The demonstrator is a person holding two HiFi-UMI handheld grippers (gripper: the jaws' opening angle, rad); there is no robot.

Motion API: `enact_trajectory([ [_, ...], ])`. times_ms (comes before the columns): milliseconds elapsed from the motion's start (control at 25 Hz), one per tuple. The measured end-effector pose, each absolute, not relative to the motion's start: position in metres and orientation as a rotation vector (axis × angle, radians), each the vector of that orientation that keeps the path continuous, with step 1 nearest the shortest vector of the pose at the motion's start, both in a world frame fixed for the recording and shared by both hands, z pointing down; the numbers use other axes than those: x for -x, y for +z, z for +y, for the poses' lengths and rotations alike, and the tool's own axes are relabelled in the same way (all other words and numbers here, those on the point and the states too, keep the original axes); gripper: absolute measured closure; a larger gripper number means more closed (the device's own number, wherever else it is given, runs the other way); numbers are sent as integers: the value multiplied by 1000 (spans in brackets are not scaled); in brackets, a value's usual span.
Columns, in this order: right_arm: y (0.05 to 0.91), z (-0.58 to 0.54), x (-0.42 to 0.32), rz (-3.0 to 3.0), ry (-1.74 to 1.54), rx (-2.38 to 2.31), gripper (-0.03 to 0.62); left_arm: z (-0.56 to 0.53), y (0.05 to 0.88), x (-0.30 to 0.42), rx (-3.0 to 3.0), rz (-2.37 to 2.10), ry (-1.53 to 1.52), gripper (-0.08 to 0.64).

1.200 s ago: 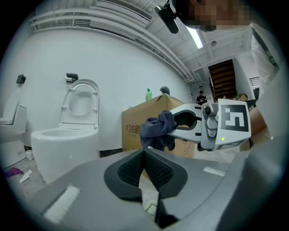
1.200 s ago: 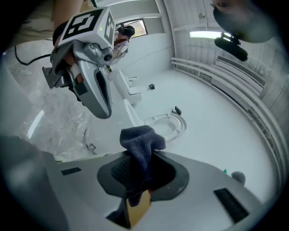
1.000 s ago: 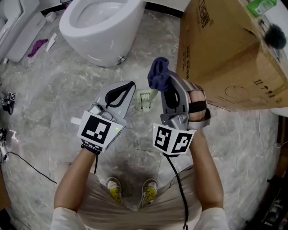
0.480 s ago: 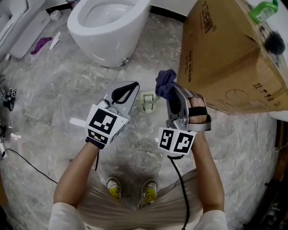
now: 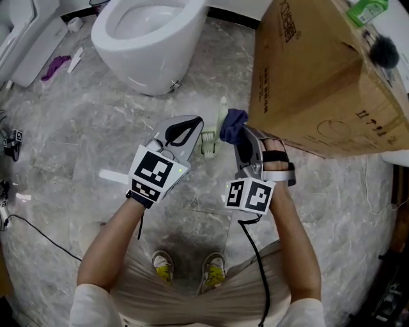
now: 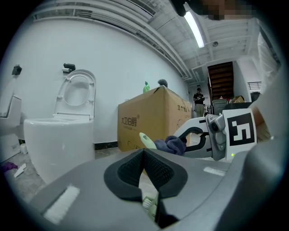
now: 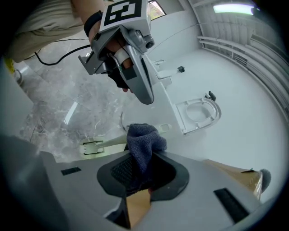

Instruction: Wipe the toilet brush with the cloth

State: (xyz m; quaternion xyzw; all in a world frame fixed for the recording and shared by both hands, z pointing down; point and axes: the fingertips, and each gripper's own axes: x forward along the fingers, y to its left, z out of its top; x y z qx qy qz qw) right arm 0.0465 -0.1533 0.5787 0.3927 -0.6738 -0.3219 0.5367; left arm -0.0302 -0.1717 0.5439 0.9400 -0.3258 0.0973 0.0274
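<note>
A small pale green toilet brush (image 5: 209, 143) hangs between my two grippers, bristle head low and handle pointing away from me. My left gripper (image 5: 193, 128) is shut. In the left gripper view the brush (image 6: 145, 140) passes through its jaws (image 6: 144, 154), bristles below and handle tip above. My right gripper (image 5: 240, 132) is shut on a dark blue cloth (image 5: 232, 123). The cloth (image 7: 142, 142) bunches out of the right gripper (image 7: 137, 173) and covers the middle of the brush handle (image 7: 92, 147). Whether cloth and handle touch is hidden.
A white toilet (image 5: 147, 32) stands ahead on the marble floor. A big cardboard box (image 5: 313, 76) is close on the right, with a green bottle (image 5: 367, 9) on top. A black cable (image 5: 38, 233) runs at the left. My shoes (image 5: 163, 265) are below.
Both grippers have drawn closer together. The cloth has come down beside the brush handle, whose tip now shows above it. The brush has turned more upright.
</note>
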Motion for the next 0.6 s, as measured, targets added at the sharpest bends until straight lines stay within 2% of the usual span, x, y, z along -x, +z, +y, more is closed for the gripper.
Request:
enact_trajectory([
  [600, 545, -161, -64, -1560, -765, -1116, 520, -172, 558, 29, -2888, -982, 322, 561],
])
